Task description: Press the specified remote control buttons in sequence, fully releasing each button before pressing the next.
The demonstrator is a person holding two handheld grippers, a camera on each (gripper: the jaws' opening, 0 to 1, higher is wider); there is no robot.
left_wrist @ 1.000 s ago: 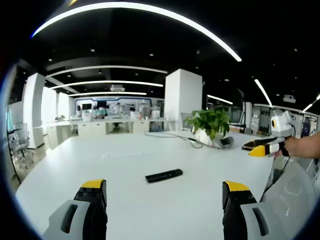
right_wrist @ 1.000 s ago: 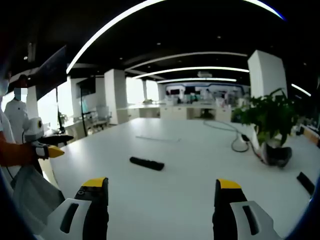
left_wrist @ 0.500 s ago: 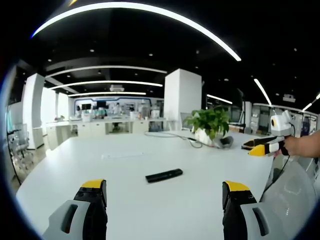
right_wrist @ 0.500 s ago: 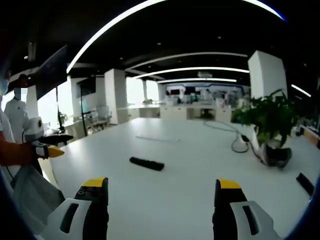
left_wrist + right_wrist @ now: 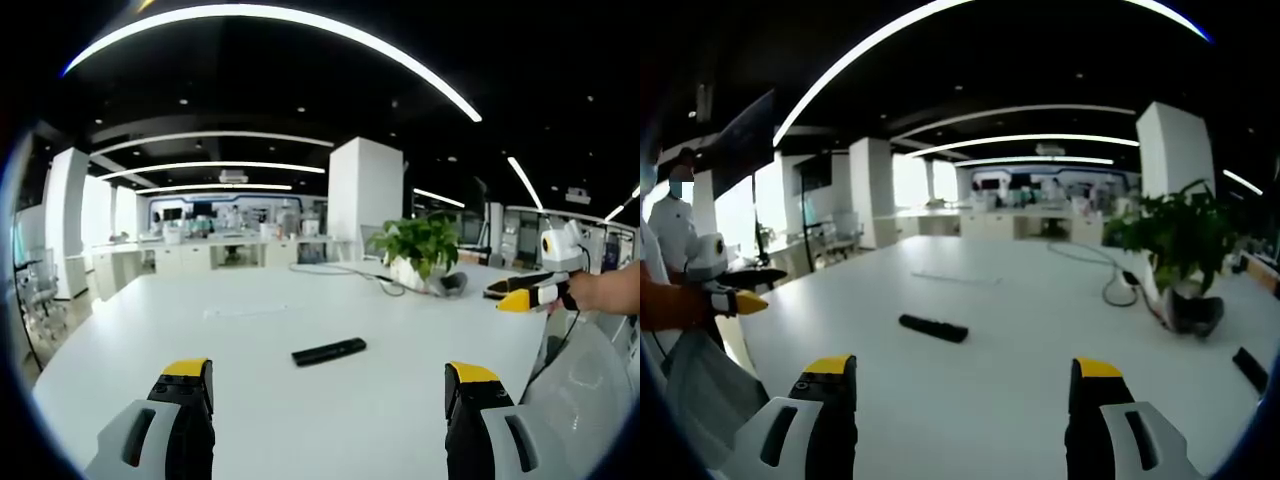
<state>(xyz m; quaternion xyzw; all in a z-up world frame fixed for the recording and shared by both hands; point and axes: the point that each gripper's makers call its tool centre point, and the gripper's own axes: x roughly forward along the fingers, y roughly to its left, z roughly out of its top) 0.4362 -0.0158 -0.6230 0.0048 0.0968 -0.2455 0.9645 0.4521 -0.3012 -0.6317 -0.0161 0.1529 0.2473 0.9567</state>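
The long white tabletop (image 5: 150, 320) carries a potted plant (image 5: 420, 248) toward its far side. The black remote control (image 5: 328, 351) lies flat on the tabletop, well short of the plant. Both tools, left tool (image 5: 330, 385) and right tool (image 5: 965, 385), hang with jaws wide apart, well back from the remote. No press looks begun; the whole sequence seems left.

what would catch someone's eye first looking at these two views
The black remote control lies alone in the middle of a big white table, ahead of both open grippers and touched by neither. A leafy potted plant stands farther back on the table, near a trailing cable. Long curved light strips sweep across the dark ceiling.
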